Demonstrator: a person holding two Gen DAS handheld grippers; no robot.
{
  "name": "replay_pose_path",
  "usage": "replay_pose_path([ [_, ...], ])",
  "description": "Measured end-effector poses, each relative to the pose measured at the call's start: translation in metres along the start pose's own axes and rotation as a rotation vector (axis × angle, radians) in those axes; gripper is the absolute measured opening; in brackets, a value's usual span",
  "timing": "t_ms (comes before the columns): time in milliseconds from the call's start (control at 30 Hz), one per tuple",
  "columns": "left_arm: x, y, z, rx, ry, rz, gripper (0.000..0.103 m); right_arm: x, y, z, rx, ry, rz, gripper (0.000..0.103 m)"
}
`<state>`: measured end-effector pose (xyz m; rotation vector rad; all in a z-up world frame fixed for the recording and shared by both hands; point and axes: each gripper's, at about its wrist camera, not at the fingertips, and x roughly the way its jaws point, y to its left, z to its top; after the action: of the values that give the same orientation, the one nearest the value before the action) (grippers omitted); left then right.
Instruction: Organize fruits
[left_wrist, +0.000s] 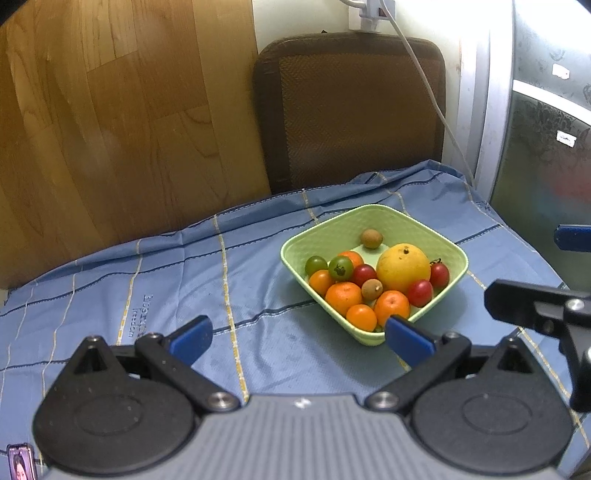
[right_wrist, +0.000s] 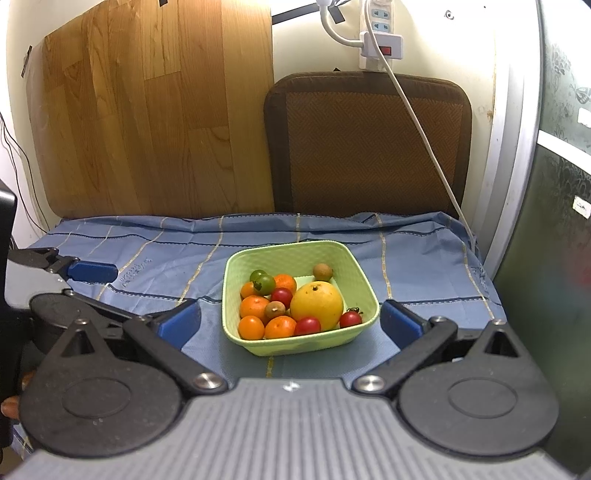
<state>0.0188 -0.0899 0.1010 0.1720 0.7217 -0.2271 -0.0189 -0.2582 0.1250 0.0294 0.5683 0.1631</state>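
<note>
A light green square bowl (left_wrist: 424, 229) (right_wrist: 360, 275) sits on the blue cloth and holds a large yellow citrus (left_wrist: 403, 267) (right_wrist: 316, 305), several small oranges (left_wrist: 343, 297) (right_wrist: 254, 307), red cherry tomatoes (left_wrist: 420, 292) (right_wrist: 307, 325), green tomatoes (left_wrist: 340, 268) (right_wrist: 263, 282) and brown longans (left_wrist: 371, 238) (right_wrist: 323, 272). My left gripper (left_wrist: 300, 336) is open, low over the cloth just left of and in front of the bowl, nothing between its fingers. My right gripper (right_wrist: 291, 322) is open in front of the bowl, its blue pads (right_wrist: 399, 322) level with the bowl's two sides.
The blue striped cloth (left_wrist: 177, 280) (right_wrist: 424, 266) covers the table. A brown chair back (left_wrist: 351, 107) (right_wrist: 369, 144) stands behind it, a wooden board (left_wrist: 110, 129) (right_wrist: 155, 122) leans at the left, and a white cable (right_wrist: 417, 122) hangs from a power strip. A glass door (right_wrist: 554, 221) borders the right.
</note>
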Motion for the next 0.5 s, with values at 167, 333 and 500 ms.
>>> replay_pose_path([
  [167, 0.0051, -0.0006, -0.0016, 0.004, 0.011, 0.006, 0.103, 0.0020, -0.0013, -0.0028, 0.008, 0.003, -0.001, 0.103],
  [333, 0.0089, -0.0001, -0.0030, 0.003, 0.019, 0.002, 0.103, 0.0049, -0.0028, -0.0047, 0.014, 0.007, -0.001, 0.103],
  [500, 0.0071, -0.0008, -0.0053, 0.022, -0.011, -0.006, 0.103, 0.0082, -0.0039, -0.0065, 0.016, 0.013, 0.000, 0.103],
])
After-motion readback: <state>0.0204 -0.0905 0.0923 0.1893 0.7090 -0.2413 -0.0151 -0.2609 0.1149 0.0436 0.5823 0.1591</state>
